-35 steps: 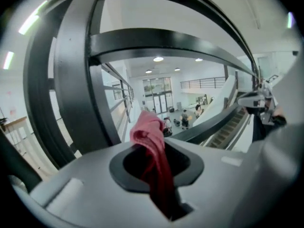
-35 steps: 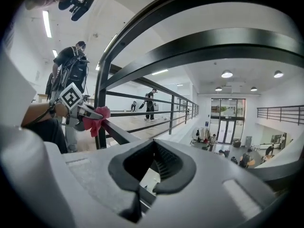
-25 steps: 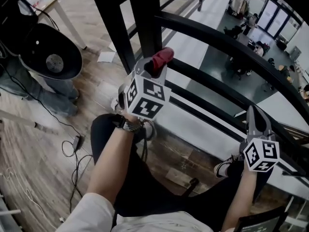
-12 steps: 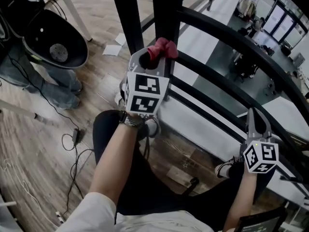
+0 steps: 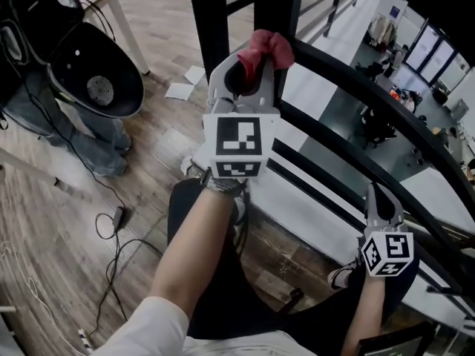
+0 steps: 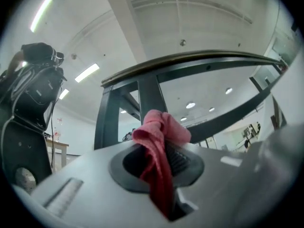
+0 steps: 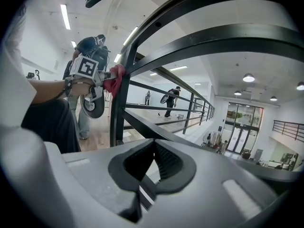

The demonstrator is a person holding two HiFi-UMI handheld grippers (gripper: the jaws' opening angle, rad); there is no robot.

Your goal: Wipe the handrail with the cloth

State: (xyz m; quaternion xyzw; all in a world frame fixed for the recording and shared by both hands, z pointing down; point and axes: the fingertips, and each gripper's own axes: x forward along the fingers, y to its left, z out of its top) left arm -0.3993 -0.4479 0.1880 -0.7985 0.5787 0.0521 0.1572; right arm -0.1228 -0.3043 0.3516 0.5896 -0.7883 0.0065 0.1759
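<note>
Holding the red cloth (image 5: pixel 269 49) pinched tight in my left tool (image 5: pixel 249 69), close to the handrail (image 6: pixel 190 60), I should press it flat on top and slide slowly, while my right tool (image 5: pixel 376 199) hangs shut and empty.

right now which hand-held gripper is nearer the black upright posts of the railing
Left. The left hand-held gripper, holding the red cloth, is right beside the posts; the right hand-held gripper is lower, well off to their right.

Cables (image 5: pixel 117 221) on wood floor (image 5: pixel 52 199); perhaps paper (image 5: pixel 180 90).
</note>
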